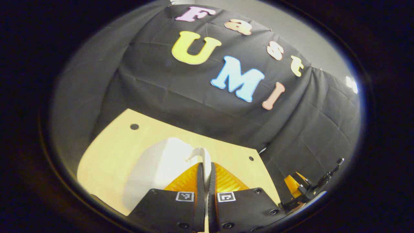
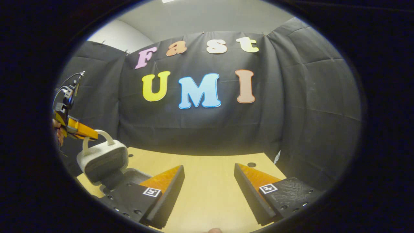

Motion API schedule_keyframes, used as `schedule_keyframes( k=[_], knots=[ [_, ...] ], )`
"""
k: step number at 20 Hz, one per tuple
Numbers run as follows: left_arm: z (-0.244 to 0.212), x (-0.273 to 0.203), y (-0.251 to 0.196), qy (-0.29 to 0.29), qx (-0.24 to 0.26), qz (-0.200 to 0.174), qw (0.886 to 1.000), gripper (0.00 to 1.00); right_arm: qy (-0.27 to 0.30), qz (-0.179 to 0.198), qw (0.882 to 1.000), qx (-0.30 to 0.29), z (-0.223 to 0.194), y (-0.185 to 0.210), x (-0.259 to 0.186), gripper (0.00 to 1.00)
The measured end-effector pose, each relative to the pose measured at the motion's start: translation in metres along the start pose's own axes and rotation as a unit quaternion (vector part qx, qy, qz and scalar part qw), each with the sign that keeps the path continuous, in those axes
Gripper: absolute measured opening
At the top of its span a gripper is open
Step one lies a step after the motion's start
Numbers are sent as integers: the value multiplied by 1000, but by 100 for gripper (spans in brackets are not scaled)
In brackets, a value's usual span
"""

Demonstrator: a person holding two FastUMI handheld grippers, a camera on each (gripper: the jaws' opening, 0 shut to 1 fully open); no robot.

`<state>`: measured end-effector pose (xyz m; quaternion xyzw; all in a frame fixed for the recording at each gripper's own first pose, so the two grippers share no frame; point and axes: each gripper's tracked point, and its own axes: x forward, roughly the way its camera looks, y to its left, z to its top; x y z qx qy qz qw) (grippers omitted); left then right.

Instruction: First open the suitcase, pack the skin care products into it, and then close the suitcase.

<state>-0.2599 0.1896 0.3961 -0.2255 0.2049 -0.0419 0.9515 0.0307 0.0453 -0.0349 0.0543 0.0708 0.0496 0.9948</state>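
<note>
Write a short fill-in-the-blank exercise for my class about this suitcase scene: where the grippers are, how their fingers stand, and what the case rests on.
1. The left gripper is shut on the white suitcase's ____.
2. The lid of the suitcase is lifted, so the case is partly ____.
3. The right gripper has its fingers spread ____.
4. The suitcase stands on a ____ table.

Missing words: handle; open; apart; wooden

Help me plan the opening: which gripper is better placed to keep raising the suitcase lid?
Left. The left gripper is shut on the white handle of the suitcase lid, already lifted. The right gripper hangs open above the table, off the suitcase.
</note>
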Motion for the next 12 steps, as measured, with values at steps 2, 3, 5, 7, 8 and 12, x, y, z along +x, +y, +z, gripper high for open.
schedule_keyframes(
  k=[2,3,5,7,8,12],
  knots=[
    [-75,49,-45,39,21,11,999,12,9,27,999,-23,-14,-13,-6,94],
    [-100,66,-53,55,31,17,998,12,13,33,999,-27,-18,-18,-8,94],
    [-144,89,-59,90,53,33,994,12,16,37,999,-28,-25,-28,-11,94],
    [-174,104,-52,117,66,46,990,12,17,32,999,-22,-26,-36,-12,94],
    [-182,111,-50,120,68,50,989,12,15,27,999,-20,-26,-39,-12,94],
    [-198,123,-46,119,87,57,987,12,21,7,1000,-14,-30,-47,-14,87]
  ],
)
